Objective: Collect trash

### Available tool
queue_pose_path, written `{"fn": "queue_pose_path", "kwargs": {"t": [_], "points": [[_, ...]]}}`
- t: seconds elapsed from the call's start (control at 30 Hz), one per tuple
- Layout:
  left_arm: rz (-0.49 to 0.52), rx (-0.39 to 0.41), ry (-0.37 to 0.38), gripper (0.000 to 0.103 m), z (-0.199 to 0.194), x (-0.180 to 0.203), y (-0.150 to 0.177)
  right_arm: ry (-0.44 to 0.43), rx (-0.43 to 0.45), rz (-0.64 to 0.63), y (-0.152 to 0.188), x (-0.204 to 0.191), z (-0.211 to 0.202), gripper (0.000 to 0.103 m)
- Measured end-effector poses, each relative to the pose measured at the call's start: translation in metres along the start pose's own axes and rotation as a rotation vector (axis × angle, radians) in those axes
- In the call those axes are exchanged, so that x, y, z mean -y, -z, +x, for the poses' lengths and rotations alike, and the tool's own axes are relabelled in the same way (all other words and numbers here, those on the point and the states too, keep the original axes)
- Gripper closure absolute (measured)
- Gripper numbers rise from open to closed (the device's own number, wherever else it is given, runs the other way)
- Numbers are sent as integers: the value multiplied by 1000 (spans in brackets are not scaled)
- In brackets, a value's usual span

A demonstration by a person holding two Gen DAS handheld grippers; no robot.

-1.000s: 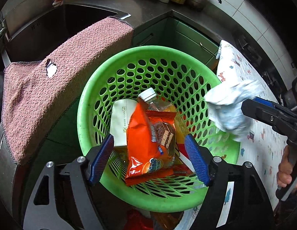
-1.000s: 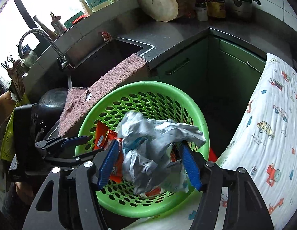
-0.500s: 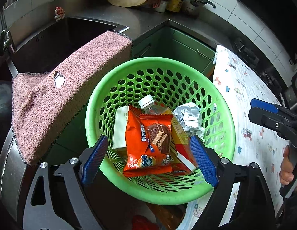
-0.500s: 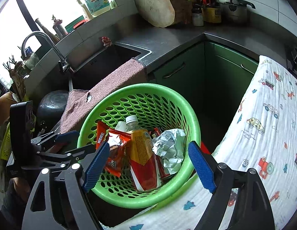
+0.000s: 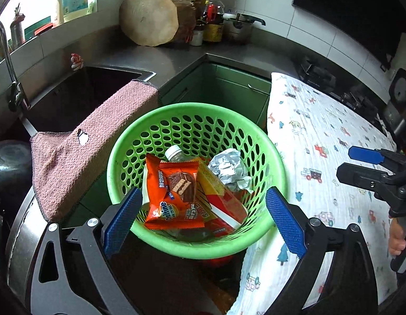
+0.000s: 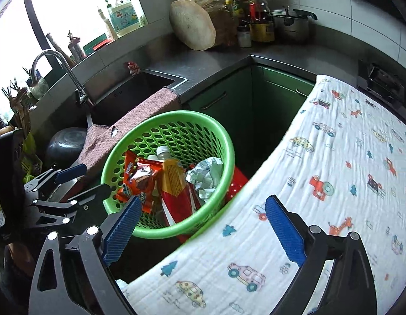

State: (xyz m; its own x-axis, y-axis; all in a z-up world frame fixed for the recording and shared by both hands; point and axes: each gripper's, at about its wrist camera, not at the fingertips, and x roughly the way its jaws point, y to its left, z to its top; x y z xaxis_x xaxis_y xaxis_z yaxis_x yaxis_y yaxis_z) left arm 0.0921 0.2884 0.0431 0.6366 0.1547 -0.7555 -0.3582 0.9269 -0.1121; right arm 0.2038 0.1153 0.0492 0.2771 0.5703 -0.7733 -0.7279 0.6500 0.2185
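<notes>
A green perforated basket (image 5: 197, 106) holds orange snack packets (image 5: 174, 191), a bottle with a yellow and red label (image 5: 216, 189) and a crumpled silver wrapper (image 5: 229, 168). My left gripper (image 5: 203, 212) hangs above the basket's near rim; its jaws are opening with nothing between them. My right gripper (image 6: 203, 220) is back over the edge of the printed cloth (image 6: 321, 183), to the right of the basket (image 6: 176, 114). Its jaws are opening too, and they are empty. The wrapper (image 6: 206, 176) lies loose inside. Each gripper shows in the other's view: left (image 6: 69, 181), right (image 5: 365, 162).
A pink towel (image 5: 92, 141) hangs over the edge of the steel sink (image 5: 79, 92), touching the basket's left side. The tap (image 6: 58, 60) stands behind the sink. A wooden chopping block (image 5: 150, 18), bottles and a pot (image 5: 239, 29) crowd the back counter. Green cabinets (image 6: 229, 99) lie beyond.
The right gripper let go of the crumpled wrapper, which now lies in the basket. Both grippers opened wider and drew back and up from the basket.
</notes>
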Motion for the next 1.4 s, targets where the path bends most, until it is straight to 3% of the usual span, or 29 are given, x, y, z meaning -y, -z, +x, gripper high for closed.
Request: {"fn": "queue_pose_path", "kwargs": {"t": [0.3, 0.7, 1.4], "points": [[77, 75, -25, 6, -26, 45, 21, 114, 28, 42, 55, 21, -42, 9], [157, 142, -72, 5, -53, 81, 56, 185, 124, 86, 114, 28, -96, 8], [198, 206, -71, 5, -93, 111, 109, 303, 225, 105, 193, 16, -149, 7]]}}
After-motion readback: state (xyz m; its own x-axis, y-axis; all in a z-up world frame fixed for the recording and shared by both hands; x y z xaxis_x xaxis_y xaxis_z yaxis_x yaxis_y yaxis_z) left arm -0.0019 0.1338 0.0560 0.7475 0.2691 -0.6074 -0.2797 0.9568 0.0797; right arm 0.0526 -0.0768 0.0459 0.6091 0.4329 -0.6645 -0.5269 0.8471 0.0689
